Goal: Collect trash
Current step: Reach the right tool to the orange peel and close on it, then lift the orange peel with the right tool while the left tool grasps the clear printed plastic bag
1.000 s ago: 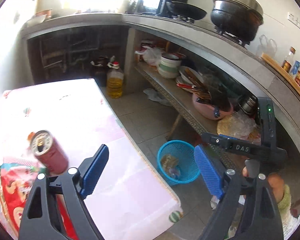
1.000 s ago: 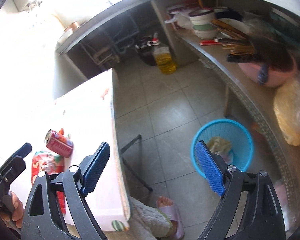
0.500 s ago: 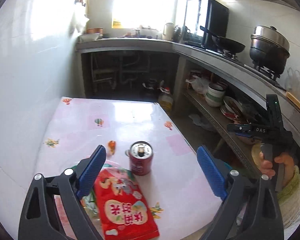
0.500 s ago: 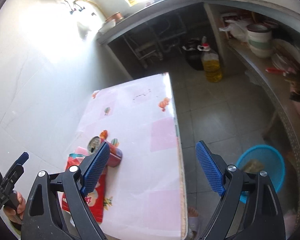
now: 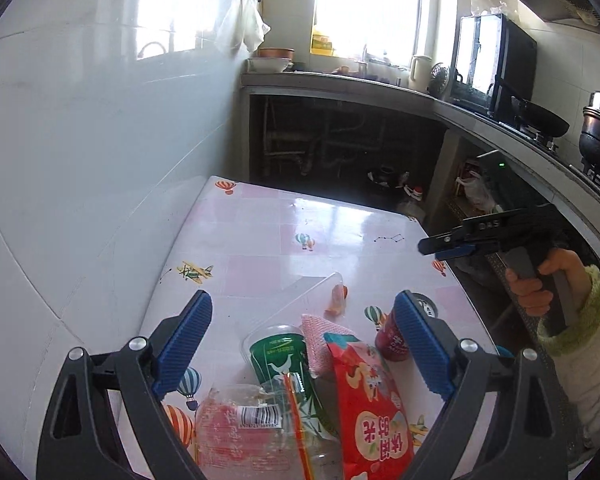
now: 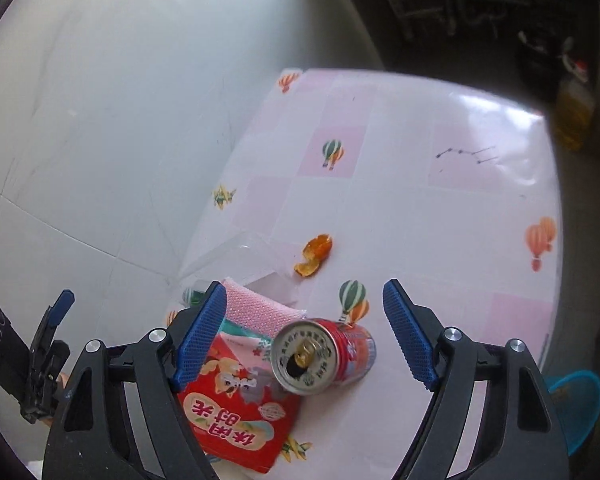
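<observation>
The right gripper [image 6: 304,336], jaws just narrowing, hung empty over a red can [image 6: 324,354]. The left gripper [image 5: 304,344] gaped wide above litter, perhaps a bottle [image 5: 260,436], on the tabletop [image 5: 332,236].

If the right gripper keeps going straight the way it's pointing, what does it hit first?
Most likely the red can. It stands upright on the table, centred between the open jaws of the right gripper, nothing held. Depth is hard to judge; the red snack bag lies just beside it.
</observation>
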A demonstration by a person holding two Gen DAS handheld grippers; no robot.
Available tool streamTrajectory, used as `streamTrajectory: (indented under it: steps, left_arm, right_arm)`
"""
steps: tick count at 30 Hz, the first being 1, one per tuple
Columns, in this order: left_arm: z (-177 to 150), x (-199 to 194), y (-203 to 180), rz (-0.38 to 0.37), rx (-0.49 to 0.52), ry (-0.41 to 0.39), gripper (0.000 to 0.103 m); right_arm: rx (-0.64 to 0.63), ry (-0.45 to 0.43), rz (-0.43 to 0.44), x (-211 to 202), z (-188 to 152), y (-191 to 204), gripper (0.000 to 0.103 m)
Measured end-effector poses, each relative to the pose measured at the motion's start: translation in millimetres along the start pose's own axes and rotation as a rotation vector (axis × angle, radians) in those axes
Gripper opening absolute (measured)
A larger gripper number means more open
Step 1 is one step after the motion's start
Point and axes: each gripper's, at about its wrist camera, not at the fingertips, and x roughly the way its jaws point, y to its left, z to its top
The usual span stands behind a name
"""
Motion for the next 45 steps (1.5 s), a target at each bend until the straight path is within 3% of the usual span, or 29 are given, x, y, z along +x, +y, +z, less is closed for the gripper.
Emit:
streamTrajectory:
  steps: [7,14,20,25,27,33,38,42,45]
  left_arm:
    - [-2,17,25,0.008,-0.047,0.016,0.09]
    - [-10,23,44,-0.008,-0.082,0.028,0.083]
    - [-17,19,51,-0.018,-0.095,0.029,0.077]
    - [-25,11,56,-0.018,-0.115,0.018,0.069]
    - [-28,6,56,-0.009,-0.12,0.015,0.067]
    - [-36,-12,65,0.02,-0.156,-0.005,0.062]
    - [-54,-31,69,0.042,-0.159,-0.019,0.062]
    - [-79,-44,64,0.068,-0.109,-0.01,0.062]
    - [-105,-52,60,0.104,-0.056,0.014,0.062]
  right_arm:
    - [-0.026,0.318,-0.076,108,46,-8,0.056]
    - [-0.073,0.437,-0.148,159,61,-2,0.049]
    - [-0.155,0.486,-0.204,183,56,17,0.04]
    - [-0.212,0.487,-0.237,193,49,32,0.027]
    - [-0.235,0.487,-0.252,198,44,39,0.016]
    - [-0.266,0.422,-0.291,191,33,48,0.009]
    - [-0.232,0.288,-0.306,149,31,43,0.008]
    - [-0.183,0.151,-0.272,93,21,41,0.008]
    - [-0.145,0.041,-0.198,41,2,40,0.008]
